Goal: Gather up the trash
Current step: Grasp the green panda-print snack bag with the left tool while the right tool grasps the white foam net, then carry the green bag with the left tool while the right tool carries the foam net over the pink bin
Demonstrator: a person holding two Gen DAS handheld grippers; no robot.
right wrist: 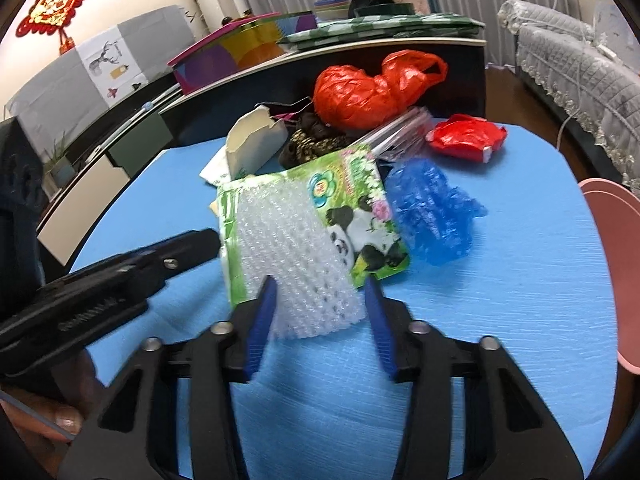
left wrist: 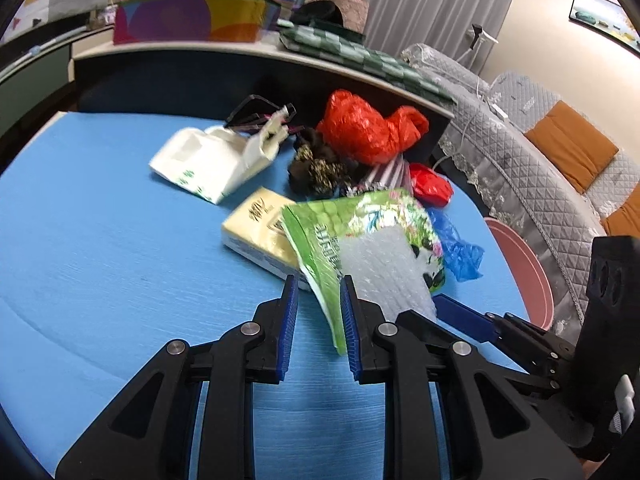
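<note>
The trash sits in a heap at the far side of the blue tabletop (left wrist: 100,240), and the nearest piece is a green wrapper (left wrist: 320,240) with a panda on it and a sheet of bubble wrap (left wrist: 380,264) on top. The left tongs (left wrist: 319,294) are a little way apart, with the wrapper's near edge standing up between the two blue pads, so they look ready to pinch that edge; I cannot be sure the pads touch it yet, as the picture is a bit blurry. The right tongs (right wrist: 320,294) are wide, one pad on each side of the bubble wrap (right wrist: 296,264), likely so each tool can take its own piece. A pink bin (left wrist: 528,276) waits at the right edge of the tabletop, close by, which is a good spot for dropping trash in. The left view shows things the right view hides: a yellow box (left wrist: 256,228) under the wrapper and a white carton (left wrist: 208,160) lying flat. The right view shows the panda side of the wrapper (right wrist: 360,216) well, plus the blue bag (right wrist: 432,208) just beside it, the red bag (right wrist: 368,88) behind, and the person's thumb (right wrist: 64,420) low on the left.
</note>
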